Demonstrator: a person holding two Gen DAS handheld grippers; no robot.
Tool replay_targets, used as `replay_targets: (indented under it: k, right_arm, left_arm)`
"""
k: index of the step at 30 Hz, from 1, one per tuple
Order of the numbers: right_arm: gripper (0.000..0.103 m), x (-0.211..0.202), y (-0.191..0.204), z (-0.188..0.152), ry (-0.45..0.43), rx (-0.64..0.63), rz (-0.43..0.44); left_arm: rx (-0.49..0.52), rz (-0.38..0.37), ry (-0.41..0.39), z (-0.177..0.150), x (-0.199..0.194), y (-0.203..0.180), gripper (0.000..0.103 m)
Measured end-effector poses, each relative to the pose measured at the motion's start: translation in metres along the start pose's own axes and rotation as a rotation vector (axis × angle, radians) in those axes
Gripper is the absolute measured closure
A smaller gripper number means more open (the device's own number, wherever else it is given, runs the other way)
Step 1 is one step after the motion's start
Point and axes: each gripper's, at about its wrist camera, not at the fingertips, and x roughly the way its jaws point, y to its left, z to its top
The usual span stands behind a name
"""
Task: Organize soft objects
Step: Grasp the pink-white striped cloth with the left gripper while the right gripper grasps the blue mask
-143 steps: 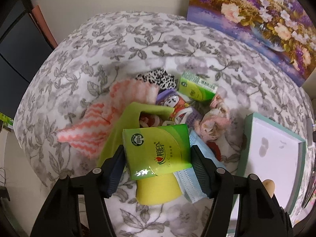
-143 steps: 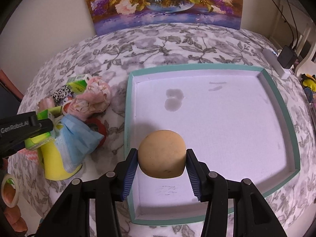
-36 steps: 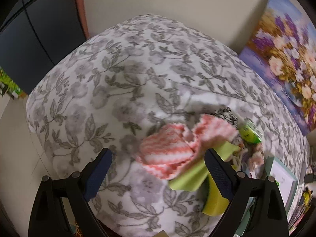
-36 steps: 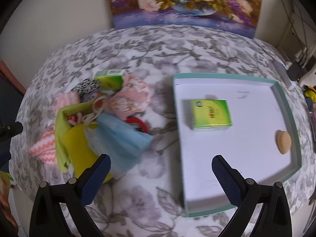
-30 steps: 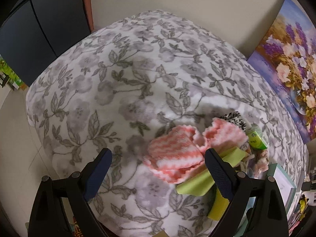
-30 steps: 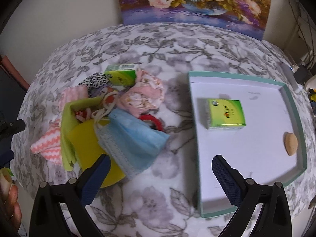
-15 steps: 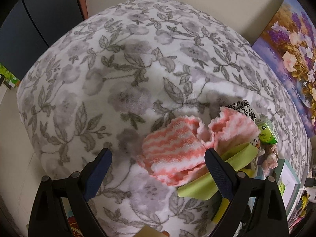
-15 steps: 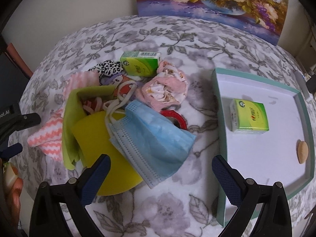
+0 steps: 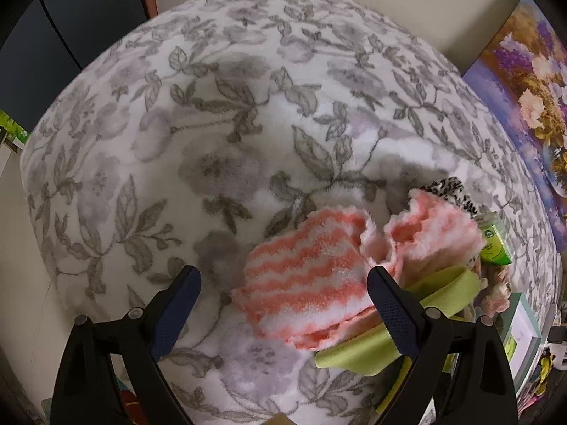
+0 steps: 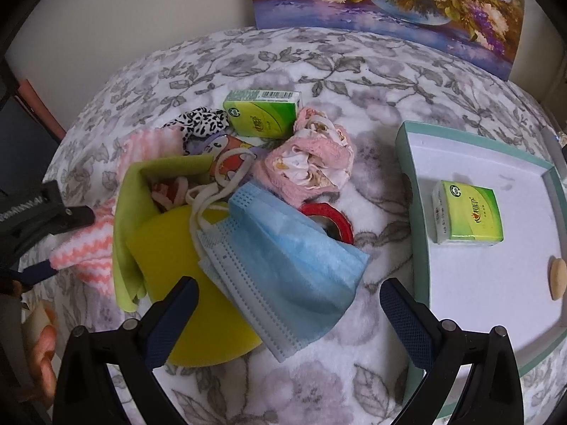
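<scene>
My left gripper (image 9: 281,292) is open, its jaws either side of a pink-and-white striped cloth (image 9: 308,279) at the left edge of the pile. My right gripper (image 10: 287,304) is open above a blue face mask (image 10: 287,258) lying on a yellow sponge (image 10: 177,248). The pile also holds a green cloth (image 10: 131,205), a pink cloth bundle (image 10: 312,163), a green tissue pack (image 10: 262,113) and a leopard-print item (image 10: 202,122). A teal-rimmed white tray (image 10: 404,163) on the right holds a second tissue pack (image 10: 467,217) and a tan round sponge (image 10: 557,279).
A red tape roll (image 10: 329,217) lies partly under the mask. A flower painting (image 10: 382,3) leans on the wall behind. The floral-covered table (image 9: 198,141) drops off at its left edge. The left gripper shows at the left of the right wrist view (image 10: 39,212).
Since 4.8 s ago both grippers released their loads into the tray: the tissue pack and the tan sponge. Lately the left gripper closed in on the striped cloth; the right moved over the mask.
</scene>
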Motion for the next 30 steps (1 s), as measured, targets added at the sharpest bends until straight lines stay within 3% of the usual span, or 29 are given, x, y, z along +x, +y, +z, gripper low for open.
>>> replay_targets:
  k: [12,15,22,25,30]
  right_arm:
    - [0.0,0.006,-0.003,0.002,0.001,0.018,0.029]
    - [0.0,0.007,-0.003,0.003,-0.003,0.021,0.034]
    - [0.017,0.002,-0.004,0.005,-0.023,0.029,0.065]
    - [0.022,0.002,-0.005,0.005,-0.023,0.034,0.08]
    - [0.034,0.001,-0.013,0.005,-0.02,0.067,0.104]
  left_arm:
    - [-0.024,-0.001,0.091,0.005,0.044,-0.008,0.008]
    - [-0.001,0.03,0.082,0.006,0.046,-0.013,0.008]
    - [-0.004,0.041,0.078,0.002,0.045,-0.013,0.009]
    - [0.009,0.039,0.078,0.0,0.045,-0.012,0.014]
    - [0.049,0.024,0.068,-0.002,0.041,-0.021,0.033]
